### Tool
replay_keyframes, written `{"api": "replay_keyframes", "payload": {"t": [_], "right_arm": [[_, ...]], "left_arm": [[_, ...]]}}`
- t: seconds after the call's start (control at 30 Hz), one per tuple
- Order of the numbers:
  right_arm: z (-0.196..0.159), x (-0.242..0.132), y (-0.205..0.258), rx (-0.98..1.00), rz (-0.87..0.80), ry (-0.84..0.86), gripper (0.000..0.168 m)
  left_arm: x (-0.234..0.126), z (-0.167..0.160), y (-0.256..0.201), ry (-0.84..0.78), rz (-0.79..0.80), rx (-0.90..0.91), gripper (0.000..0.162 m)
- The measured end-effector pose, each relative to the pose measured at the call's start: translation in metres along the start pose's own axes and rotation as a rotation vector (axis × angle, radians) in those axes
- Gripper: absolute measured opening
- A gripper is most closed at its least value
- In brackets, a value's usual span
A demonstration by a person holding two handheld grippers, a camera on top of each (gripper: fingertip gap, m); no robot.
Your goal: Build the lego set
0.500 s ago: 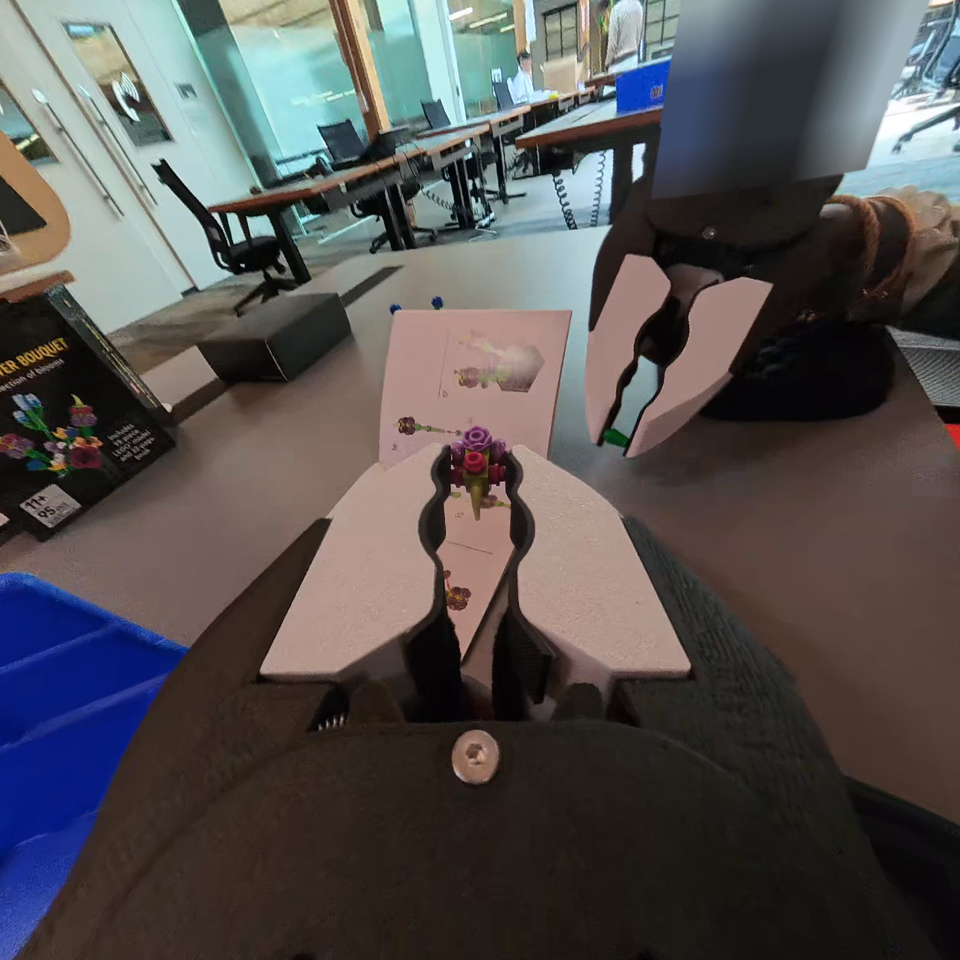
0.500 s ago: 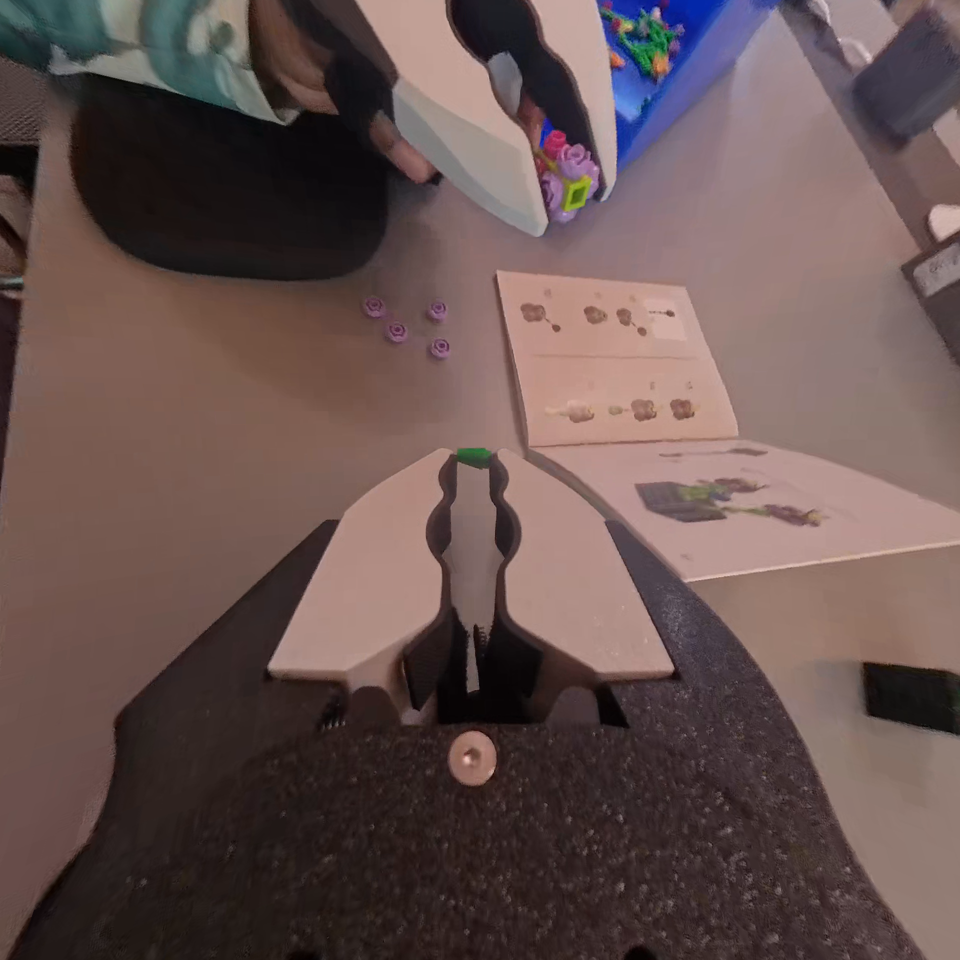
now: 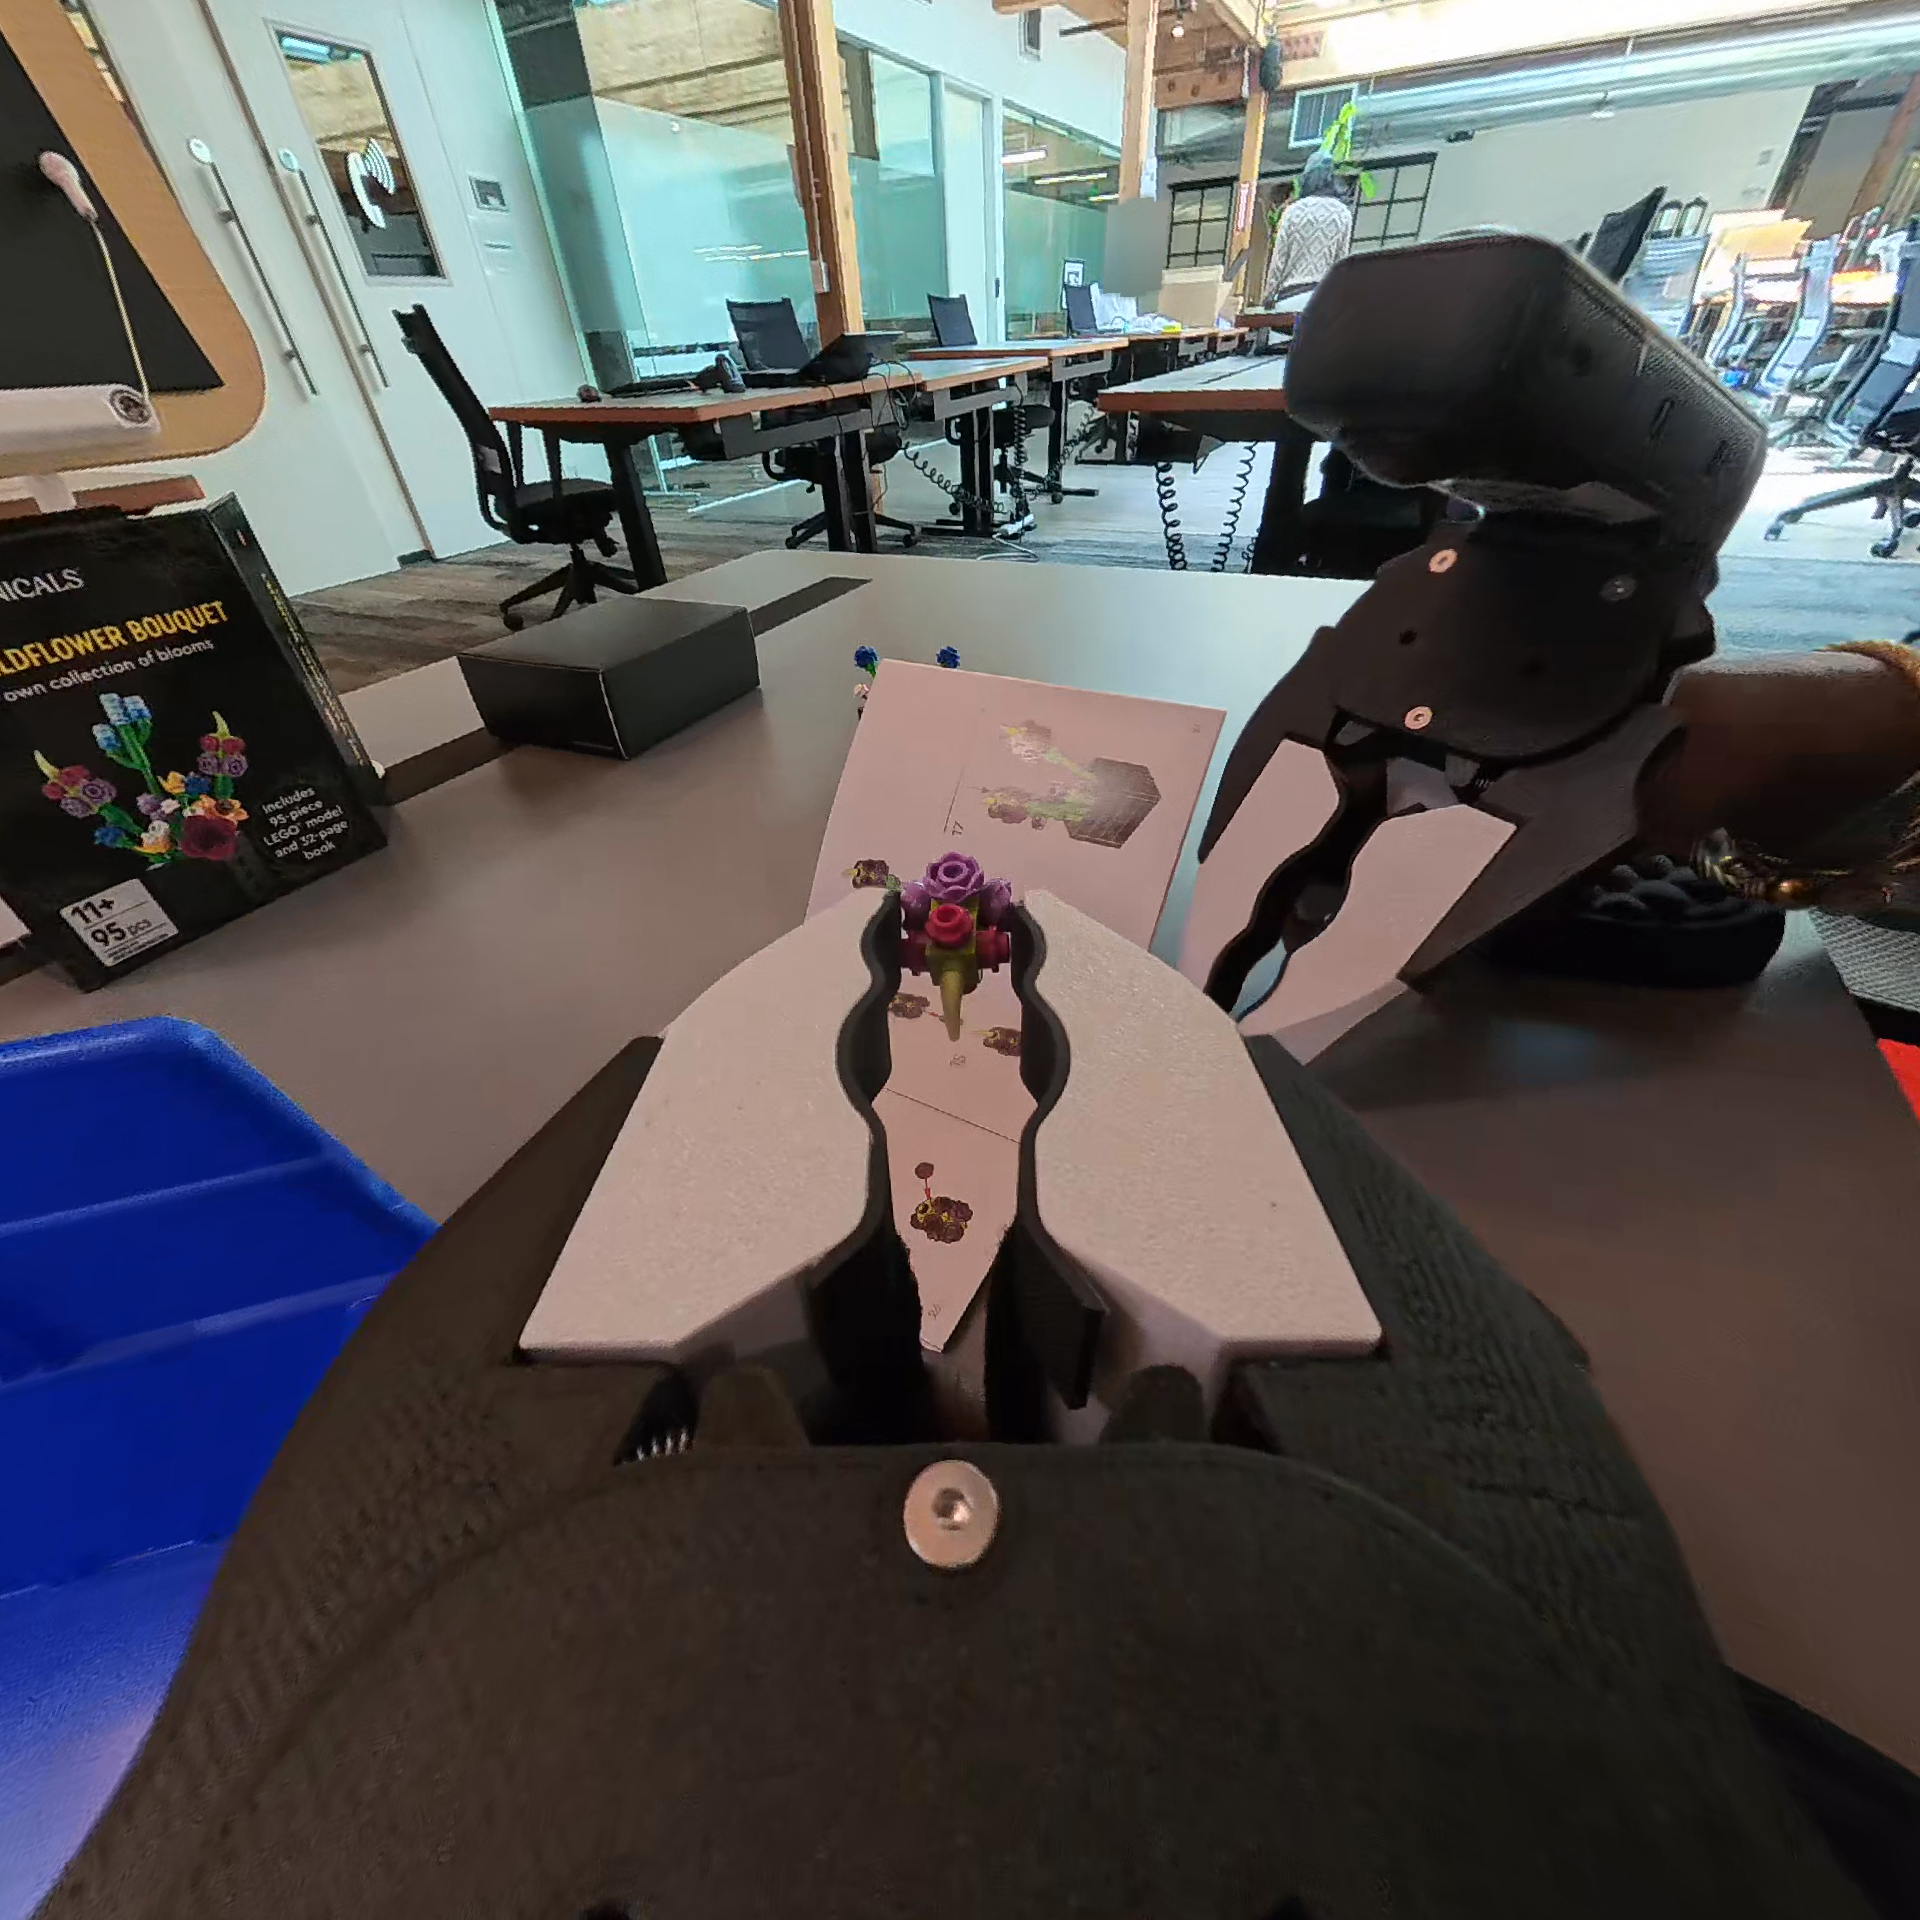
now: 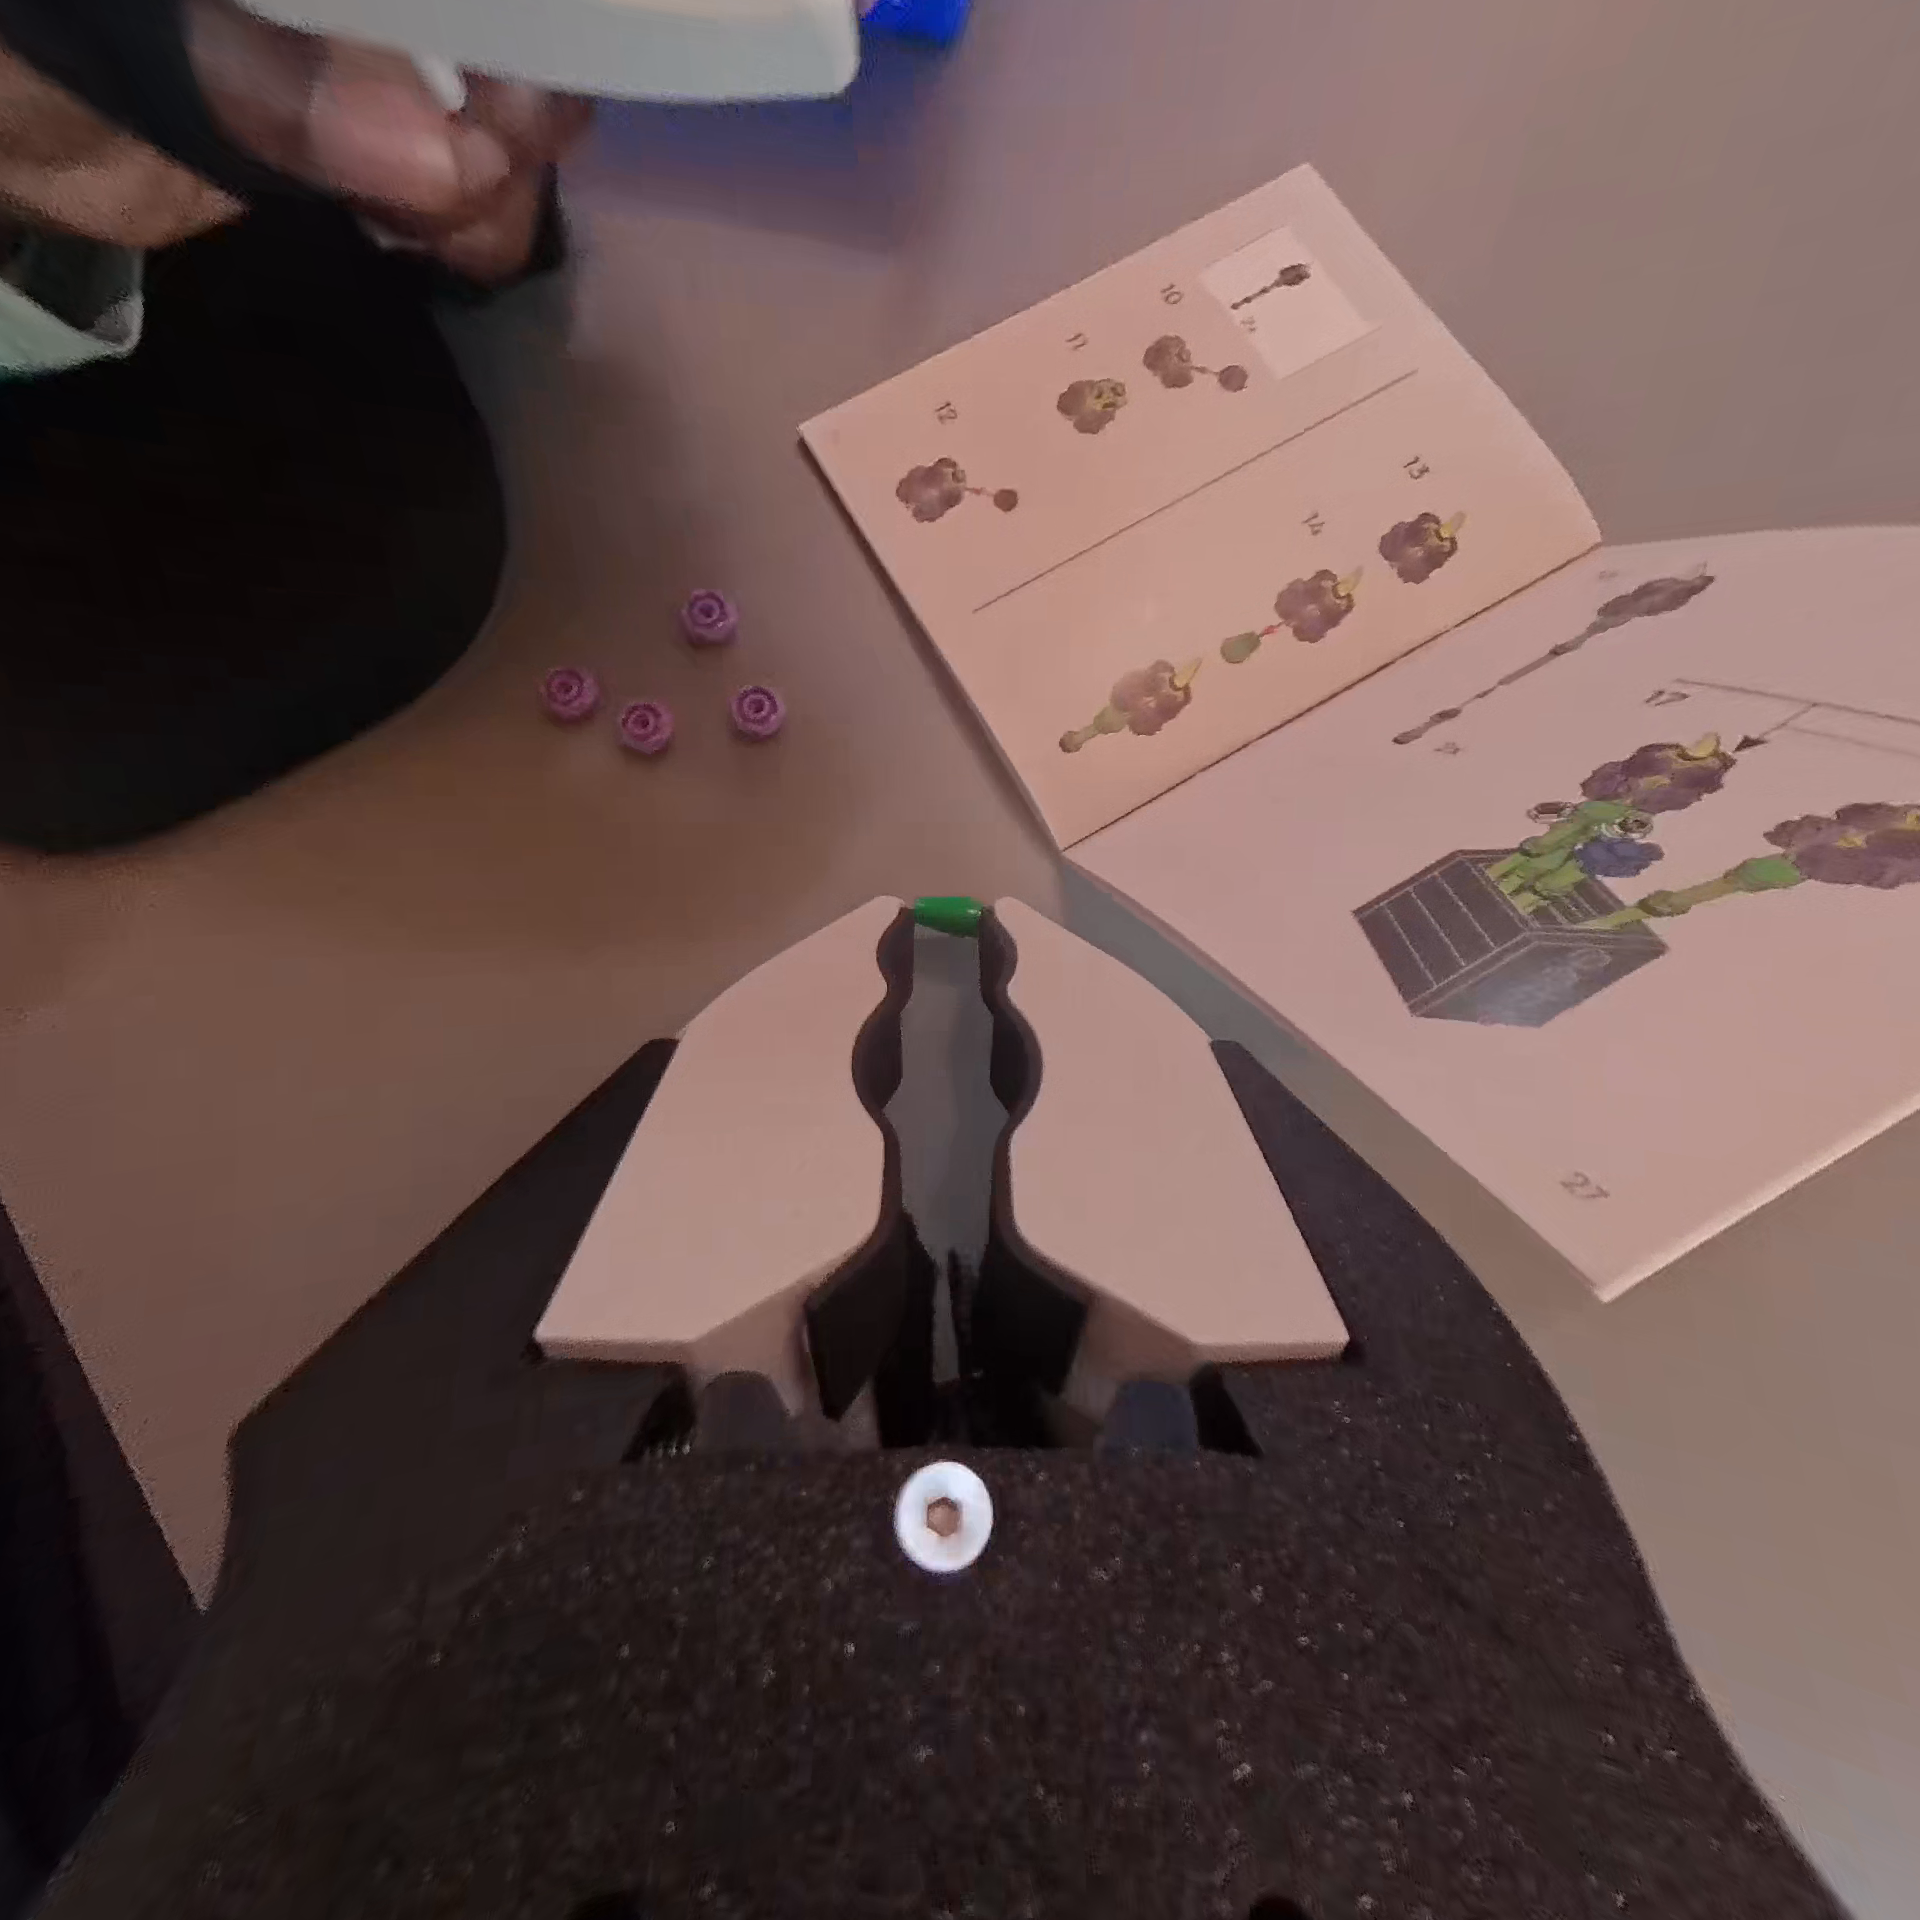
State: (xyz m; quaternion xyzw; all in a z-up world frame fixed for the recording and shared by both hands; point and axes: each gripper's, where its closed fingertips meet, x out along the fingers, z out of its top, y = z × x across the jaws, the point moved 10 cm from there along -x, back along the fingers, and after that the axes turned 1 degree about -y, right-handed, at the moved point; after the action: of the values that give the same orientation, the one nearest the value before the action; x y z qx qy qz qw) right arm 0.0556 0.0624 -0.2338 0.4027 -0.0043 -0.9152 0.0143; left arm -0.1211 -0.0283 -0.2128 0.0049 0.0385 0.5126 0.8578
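My left gripper (image 3: 951, 920) is shut on a small lego flower (image 3: 951, 914), purple and magenta blooms on a lime pointed stem, held above the open instruction booklet (image 3: 1039, 769). My right gripper (image 4: 948, 914) is shut on a small green lego piece (image 4: 945, 915) at its fingertips, just above the table near the booklet (image 4: 1299, 644). In the left wrist view the right gripper (image 3: 1268, 997) stands to the right of the flower, tips pointing down to the table. Several loose purple round lego pieces (image 4: 665, 686) lie on the table ahead and left of the right gripper.
A blue parts bin (image 3: 156, 1247) sits at the near left. The black lego set box (image 3: 166, 748) stands at the left, and a low black box (image 3: 613, 675) lies behind. A hand (image 4: 395, 156) with the left gripper shows blurred at the top of the right wrist view. The grippers' ends are close to 11 cm from one another.
The right gripper has dropped lower and tilted its tips toward the table, nearer the booklet. The left gripper with the flower has moved up out of the right wrist view.
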Motion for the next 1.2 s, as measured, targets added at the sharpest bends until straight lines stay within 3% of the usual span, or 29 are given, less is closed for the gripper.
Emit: {"api": "replay_keyframes", "payload": {"t": [0.17,0.4,0.53,0.7,0.83,1.2], "right_arm": [[0.000,0.000,0.004,0.046,-0.035,-0.011,0.015],[-0.006,-0.011,0.007,0.028,0.050,0.029,0.038],[-0.002,-0.025,-0.009,-0.225,0.078,-0.027,0.028],[0.007,-0.014,-0.009,-0.186,0.316,-0.037,0.023],[0.003,-0.003,0.006,-0.060,0.117,0.016,0.022],[-0.006,0.003,0.039,0.040,-0.121,-0.092,0.017]], "left_arm": [[0.002,0.000,-0.001,0.037,0.025,0.023,0.020],[0.003,0.001,-0.006,0.071,0.029,0.074,0.020],[0.002,0.001,-0.003,0.065,0.031,0.050,0.020],[0.001,0.001,-0.003,0.058,0.031,0.050,0.020],[-0.001,0.001,-0.001,0.045,0.042,0.032,0.020],[0.002,0.000,-0.003,0.078,0.020,0.048,0.020]]}}
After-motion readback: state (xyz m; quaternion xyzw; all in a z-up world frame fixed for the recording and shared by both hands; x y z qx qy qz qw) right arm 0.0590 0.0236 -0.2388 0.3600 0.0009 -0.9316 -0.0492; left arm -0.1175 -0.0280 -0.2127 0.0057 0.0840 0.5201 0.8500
